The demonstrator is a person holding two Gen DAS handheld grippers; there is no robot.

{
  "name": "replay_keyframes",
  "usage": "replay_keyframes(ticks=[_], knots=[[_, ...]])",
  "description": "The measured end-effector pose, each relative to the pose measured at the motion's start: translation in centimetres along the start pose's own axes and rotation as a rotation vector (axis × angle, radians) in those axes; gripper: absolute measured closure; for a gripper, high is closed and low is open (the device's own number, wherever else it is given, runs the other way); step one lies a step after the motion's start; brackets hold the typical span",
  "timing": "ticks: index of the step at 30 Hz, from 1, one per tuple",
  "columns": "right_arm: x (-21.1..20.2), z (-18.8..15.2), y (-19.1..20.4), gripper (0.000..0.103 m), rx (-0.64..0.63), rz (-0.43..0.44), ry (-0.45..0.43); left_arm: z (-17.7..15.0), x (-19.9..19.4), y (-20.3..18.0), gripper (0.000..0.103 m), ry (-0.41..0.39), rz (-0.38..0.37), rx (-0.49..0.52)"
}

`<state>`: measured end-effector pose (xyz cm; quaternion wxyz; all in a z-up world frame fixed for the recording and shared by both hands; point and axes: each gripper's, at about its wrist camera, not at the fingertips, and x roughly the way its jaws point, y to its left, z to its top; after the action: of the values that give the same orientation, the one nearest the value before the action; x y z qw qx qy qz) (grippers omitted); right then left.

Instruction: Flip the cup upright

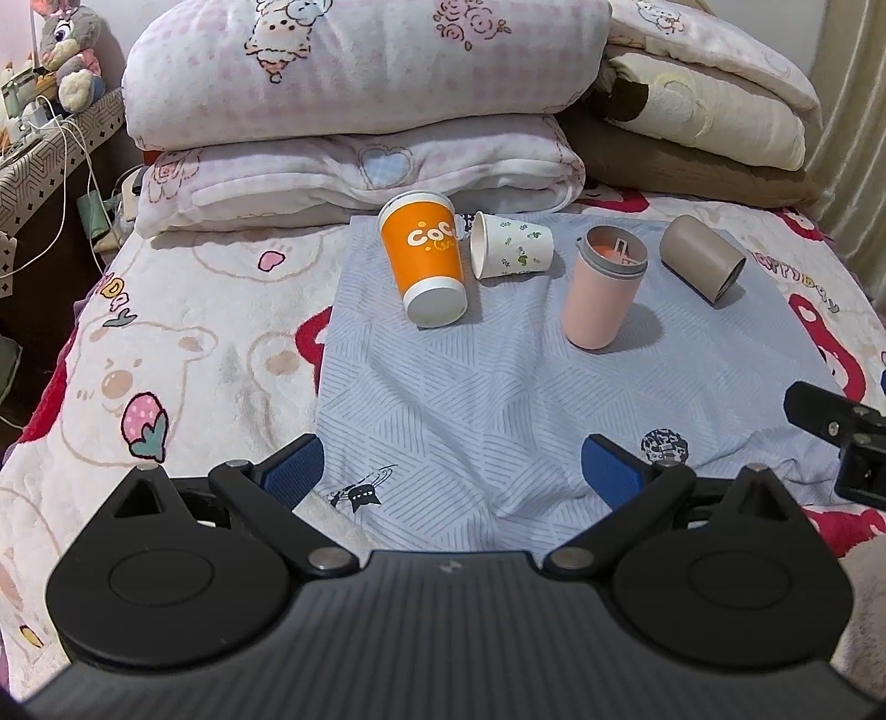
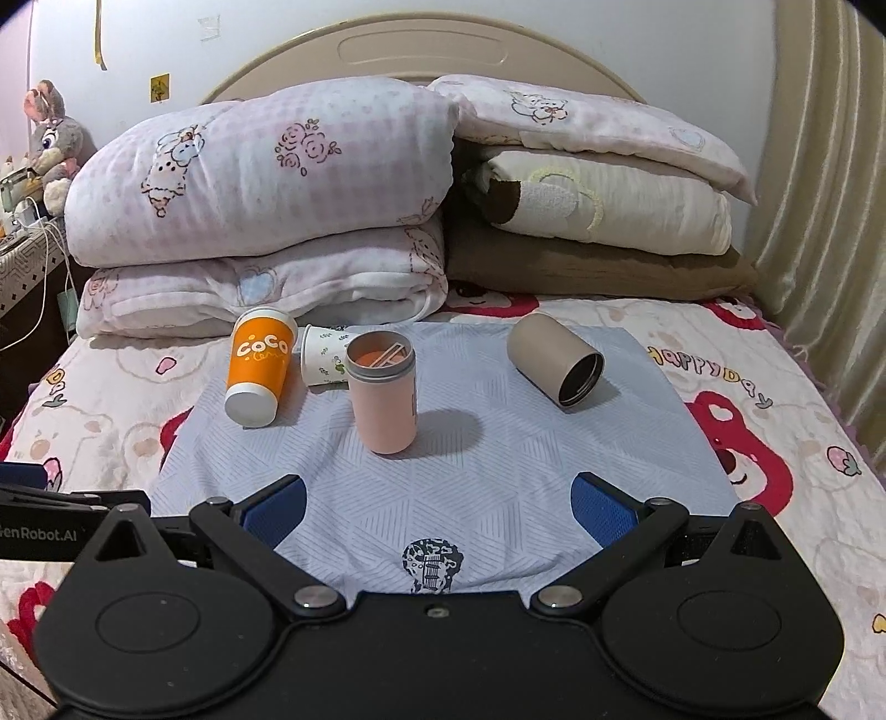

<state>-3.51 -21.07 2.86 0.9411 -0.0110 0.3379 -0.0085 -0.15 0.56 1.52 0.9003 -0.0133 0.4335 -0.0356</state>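
Note:
Several cups lie on a light blue cloth [image 1: 470, 399] [image 2: 498, 476] on the bed. An orange paper cup [image 1: 425, 255] [image 2: 259, 365] lies tilted, base toward me. A small white patterned cup [image 1: 512, 245] [image 2: 326, 354] lies on its side beside it. A pink cup [image 1: 603, 288] [image 2: 385, 390] stands upright, mouth up. A taupe cup [image 1: 702, 257] [image 2: 554, 357] lies on its side, mouth toward the front right. My left gripper [image 1: 451, 471] is open and empty, short of the cups. My right gripper [image 2: 437, 501] is open and empty, in front of the pink cup.
Folded quilts and pillows [image 1: 354, 111] [image 2: 266, 210] are stacked behind the cups. A bedside table with cables and a plush rabbit [image 1: 66, 50] stands at the left. The right gripper's body [image 1: 841, 437] shows at the right edge of the left wrist view.

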Motion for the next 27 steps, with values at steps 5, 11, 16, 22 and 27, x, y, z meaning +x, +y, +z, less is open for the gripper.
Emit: replay_keyframes(ticks=[5, 11, 16, 22, 27], knots=[[-0.07, -0.03, 0.24, 0.000, -0.015, -0.017, -0.004, -0.01, -0.01, 0.02, 0.002, 0.001, 0.003, 0.001], [0.10, -0.02, 0.42, 0.000, -0.022, -0.028, 0.001, -0.08, -0.02, 0.19, 0.002, 0.007, 0.009, 0.001], [0.16, -0.08, 0.53, 0.000, -0.030, -0.038, 0.004, -0.08, 0.08, 0.13, 0.002, 0.018, 0.020, 0.007], [0.20, -0.11, 0.43, 0.000, -0.034, -0.048, 0.008, -0.01, 0.20, 0.24, 0.002, 0.028, 0.028, 0.007], [0.19, -0.12, 0.40, 0.000, -0.037, -0.058, 0.006, 0.03, 0.20, 0.25, 0.002, 0.027, 0.027, 0.011]])
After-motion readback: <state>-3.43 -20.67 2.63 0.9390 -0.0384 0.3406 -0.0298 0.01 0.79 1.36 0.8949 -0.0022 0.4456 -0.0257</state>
